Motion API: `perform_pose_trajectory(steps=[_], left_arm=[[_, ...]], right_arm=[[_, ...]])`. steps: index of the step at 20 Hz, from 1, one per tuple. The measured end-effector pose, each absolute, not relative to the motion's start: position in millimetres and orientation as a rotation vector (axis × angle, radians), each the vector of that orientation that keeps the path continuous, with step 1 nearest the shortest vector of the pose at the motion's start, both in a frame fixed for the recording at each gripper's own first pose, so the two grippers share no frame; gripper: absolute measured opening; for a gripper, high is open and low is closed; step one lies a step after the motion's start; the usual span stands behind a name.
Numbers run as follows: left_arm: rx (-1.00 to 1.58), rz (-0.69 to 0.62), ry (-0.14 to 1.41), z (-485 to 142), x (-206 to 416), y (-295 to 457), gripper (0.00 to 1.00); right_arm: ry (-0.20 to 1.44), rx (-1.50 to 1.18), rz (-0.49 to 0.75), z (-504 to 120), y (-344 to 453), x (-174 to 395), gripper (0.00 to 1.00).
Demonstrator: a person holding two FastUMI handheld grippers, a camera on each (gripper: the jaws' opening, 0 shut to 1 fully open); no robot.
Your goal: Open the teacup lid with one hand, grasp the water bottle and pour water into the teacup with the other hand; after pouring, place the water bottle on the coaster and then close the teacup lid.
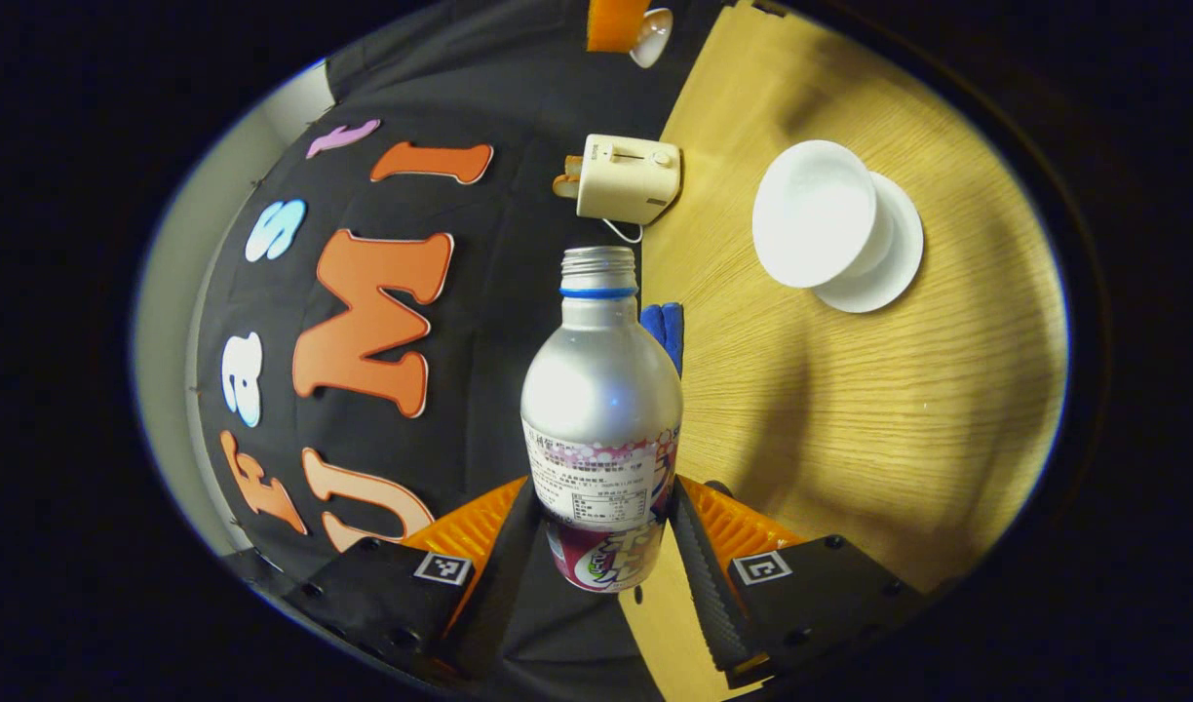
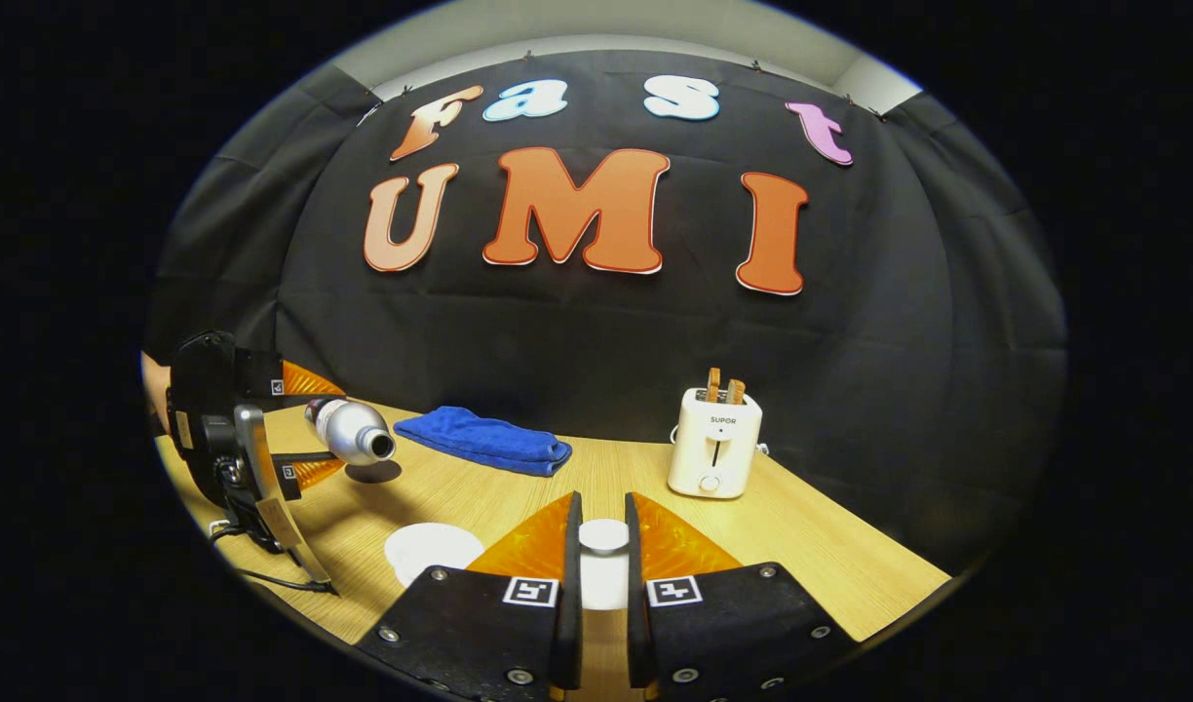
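**Mara:** Left gripper view first: what did the left gripper [image 1: 604, 546] have?

**Ivo:** Its jaws were closed on the water bottle [image 1: 601, 419], one finger pressed to each side of the labelled lower body. The bottle was uncapped, its open threaded neck pointing away from the camera. Just past the neck lay a bit of blue cloth [image 1: 664, 330], then a cream toaster [image 1: 628, 178] against the booth wall. Off to the right stood the teacup [image 1: 817, 216], open and white inside, on its saucer [image 1: 889, 268] on the wooden surface [image 1: 850, 409].

**Mara:** And in the right gripper view?

**Ivo:** The right gripper [image 2: 597, 575] had its jaws drawn close together around a small white piece, the teacup lid [image 2: 603, 536]. Both fingers flanked it closely, but I couldn't tell whether both actually pressed on it. Just left of those fingers a white round thing [image 2: 427, 551] sat on the surface [image 2: 830, 556]; I couldn't tell what it was. Farther left, the left gripper [image 2: 309, 429] held the water bottle [image 2: 348, 431] tipped nearly level above the surface, mouth toward the middle, casting a shadow beneath. Behind lay the blue cloth [image 2: 484, 441], folded, and the toaster [image 2: 715, 444] with two slices in its slots.
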State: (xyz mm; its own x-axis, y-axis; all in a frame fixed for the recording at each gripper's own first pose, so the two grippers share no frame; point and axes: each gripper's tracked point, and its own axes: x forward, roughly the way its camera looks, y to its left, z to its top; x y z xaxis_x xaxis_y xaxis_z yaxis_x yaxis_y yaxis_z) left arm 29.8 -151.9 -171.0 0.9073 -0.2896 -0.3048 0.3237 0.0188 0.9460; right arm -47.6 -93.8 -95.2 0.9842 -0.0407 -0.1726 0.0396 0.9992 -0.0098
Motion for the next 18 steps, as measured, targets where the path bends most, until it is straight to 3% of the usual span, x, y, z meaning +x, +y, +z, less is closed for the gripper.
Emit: perform_pose_trajectory(steps=[1,6,7,11,12,13,18], left_arm=[[1.506,-0.484,0.005,-167,28,-156,0.82],[1.603,-0.525,-0.053,-168,31,-167,0.82],[1.618,-0.536,-0.059,-169,35,-170,0.87],[1.681,-0.556,-0.092,-168,37,-178,0.82],[1.700,-0.557,-0.107,-166,37,-180,0.87],[1.720,-0.562,-0.123,-164,37,-182,0.82],[1.795,-0.575,-0.191,-158,35,-193,0.79]], right_arm=[[0.172,-0.012,-0.048,-94,-96,-48,0.19],[0.170,-0.017,-0.060,-92,-99,-53,0.19],[0.169,-0.019,-0.059,-92,-99,-54,0.19],[0.167,-0.029,-0.067,-90,-101,-56,0.19],[0.167,-0.029,-0.067,-90,-100,-56,0.19],[0.167,-0.028,-0.069,-90,-101,-56,0.19],[0.166,-0.036,-0.068,-91,-100,-59,0.19]])
